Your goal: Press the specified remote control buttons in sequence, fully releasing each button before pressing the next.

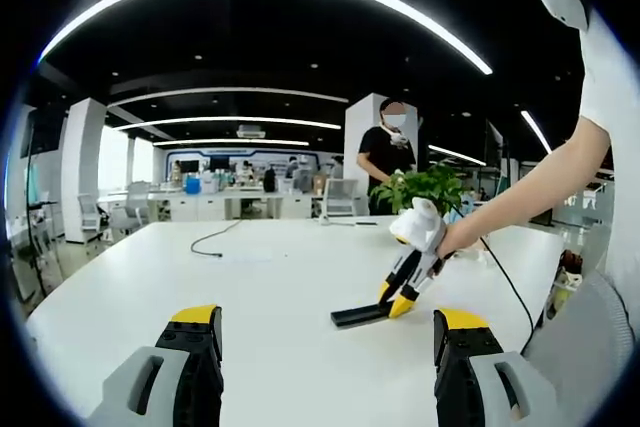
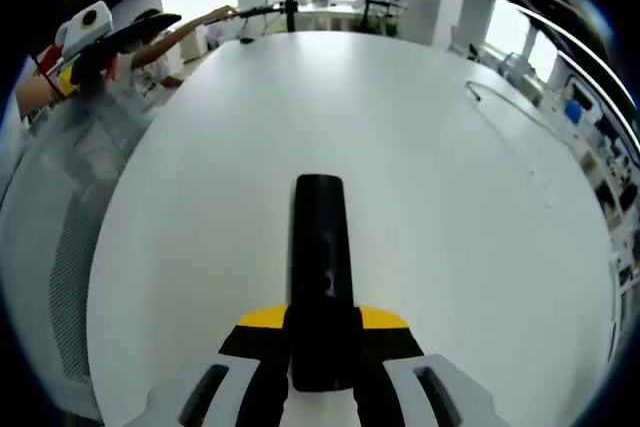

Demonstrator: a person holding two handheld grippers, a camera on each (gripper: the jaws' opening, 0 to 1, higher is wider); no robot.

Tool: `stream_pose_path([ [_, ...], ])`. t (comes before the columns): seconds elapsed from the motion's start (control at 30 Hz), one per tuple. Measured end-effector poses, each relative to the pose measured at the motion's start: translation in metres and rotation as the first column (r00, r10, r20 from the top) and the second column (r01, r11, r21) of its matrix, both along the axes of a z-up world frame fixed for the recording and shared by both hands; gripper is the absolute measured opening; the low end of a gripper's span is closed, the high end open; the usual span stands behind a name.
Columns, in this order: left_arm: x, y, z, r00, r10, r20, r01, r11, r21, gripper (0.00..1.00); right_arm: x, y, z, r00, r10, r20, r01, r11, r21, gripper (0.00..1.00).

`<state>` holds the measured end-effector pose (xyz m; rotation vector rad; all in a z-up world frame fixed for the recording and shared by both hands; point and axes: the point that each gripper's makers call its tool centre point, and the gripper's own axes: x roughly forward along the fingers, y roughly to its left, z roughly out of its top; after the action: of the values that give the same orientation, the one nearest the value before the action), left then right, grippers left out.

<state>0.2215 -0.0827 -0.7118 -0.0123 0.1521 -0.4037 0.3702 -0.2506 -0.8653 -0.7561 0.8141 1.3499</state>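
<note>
1 remote control (image 2: pixel 320 277), buttons indistinct, in right gripper (image 2: pixel 322 352).

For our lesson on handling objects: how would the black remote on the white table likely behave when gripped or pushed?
The remote looks like a rigid, slim bar, so it probably stays stiff and feels light. Its glossy casing may slip between the right gripper jaws, which close on one end. Lying flat on the smooth table, it would likely slide rather than roll or tip.

Right hand-held gripper (image 1: pixel 400 299) clamped tight, left hand-held gripper (image 1: pixel 325 347) parted, hovering.
</note>
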Motion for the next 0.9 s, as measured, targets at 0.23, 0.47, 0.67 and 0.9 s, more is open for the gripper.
stream_pose_path([
  [0.23,0.0,0.0001,-0.0009,1.0,0.002,-0.004,-0.002,1.0,-0.001,0.9,0.0036,0.0005,0.0,1.0,0.005,0.001,-0.005,1.0,0.009,0.21],
  [0.47,-0.0003,-0.0005,-0.0021,1.0,0.0,-0.009,0.0,1.0,0.001,0.9,0.0036,0.0009,0.0,1.0,-0.001,0.01,0.001,1.0,0.022,0.22],
  [0.67,-0.0009,-0.0008,-0.0012,1.0,-0.001,-0.007,0.001,1.0,0.004,0.89,0.0003,0.0027,0.0001,0.999,-0.039,0.001,0.039,0.998,0.039,0.27],
  [0.9,-0.001,-0.0006,-0.0026,1.0,0.0,-0.01,0.0,1.0,0.012,0.89,-0.0003,0.0071,0.0045,0.982,-0.172,-0.077,0.182,0.972,0.148,0.31],
])
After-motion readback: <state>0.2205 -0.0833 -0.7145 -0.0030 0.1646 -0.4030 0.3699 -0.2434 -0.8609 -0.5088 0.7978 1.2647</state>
